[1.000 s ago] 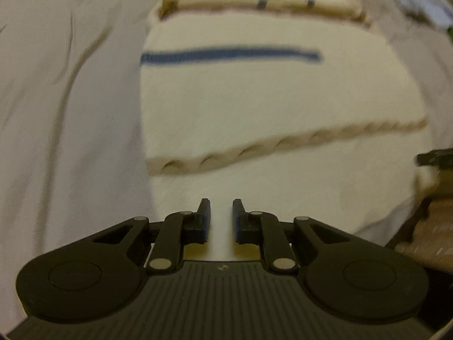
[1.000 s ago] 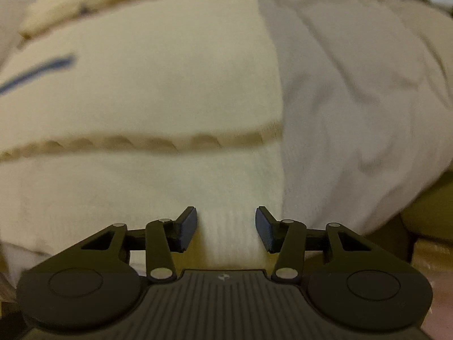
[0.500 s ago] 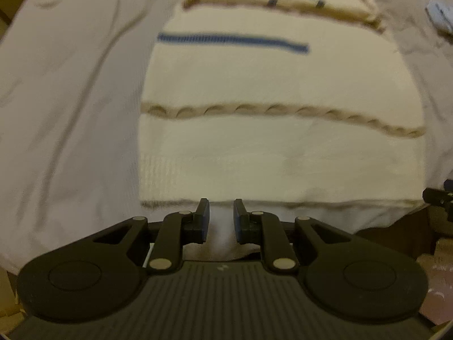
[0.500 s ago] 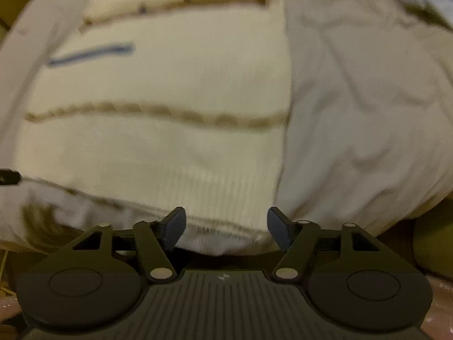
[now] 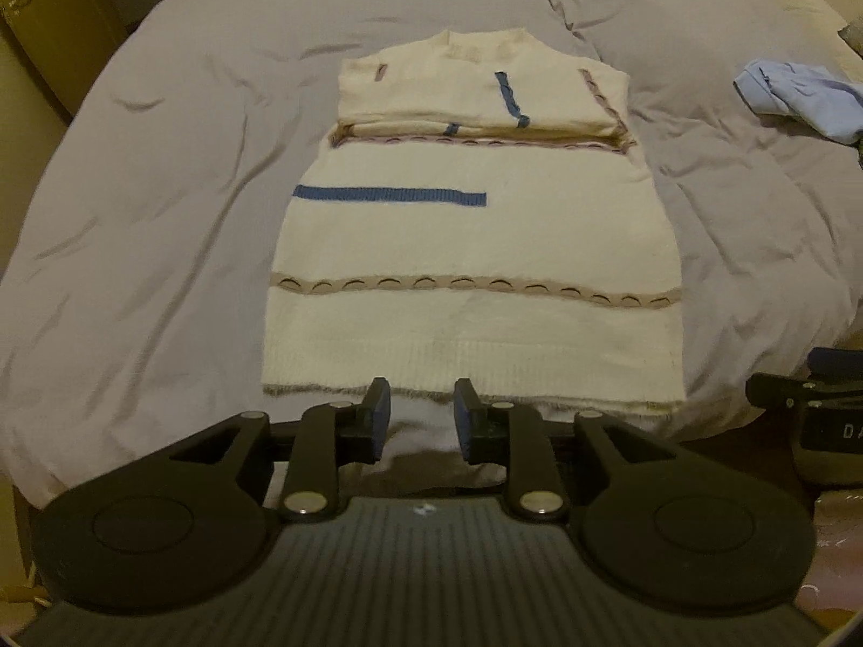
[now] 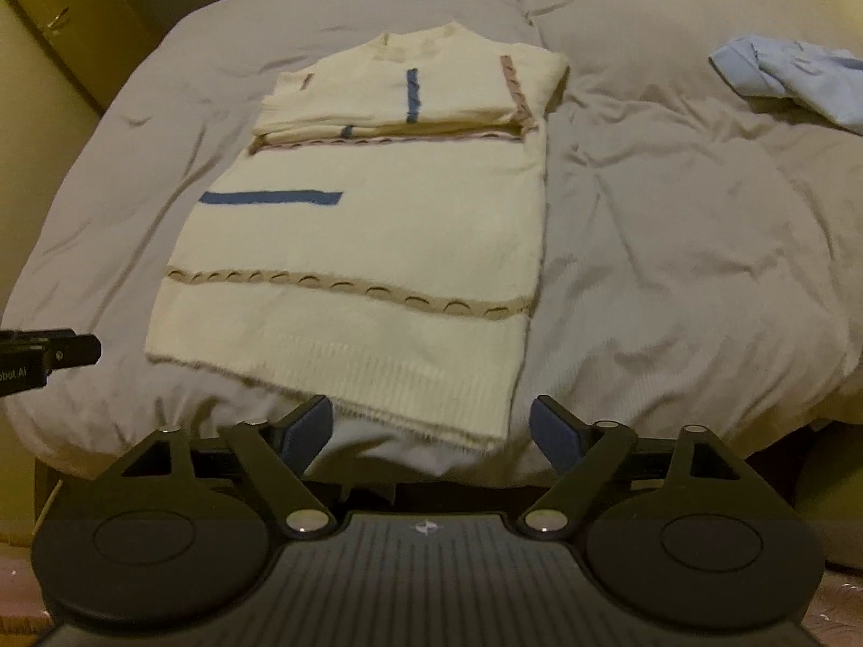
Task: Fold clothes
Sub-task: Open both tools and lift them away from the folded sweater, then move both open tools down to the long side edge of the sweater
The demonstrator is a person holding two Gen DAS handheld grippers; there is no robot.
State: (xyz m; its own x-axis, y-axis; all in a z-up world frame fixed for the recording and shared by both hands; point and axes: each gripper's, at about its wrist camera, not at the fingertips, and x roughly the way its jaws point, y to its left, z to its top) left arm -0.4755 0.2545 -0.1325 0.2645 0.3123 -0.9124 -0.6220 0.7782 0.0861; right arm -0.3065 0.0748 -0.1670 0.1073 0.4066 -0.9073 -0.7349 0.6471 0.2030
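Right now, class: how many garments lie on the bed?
2. The cream sweater, sleeves folded in across the chest, lies flat mid-bed with its hem nearest the grippers. A crumpled light blue garment sits at the far right. Others may lie outside the view.

Cream sweater (image 5: pixel 474 248), blue bars, tan bands
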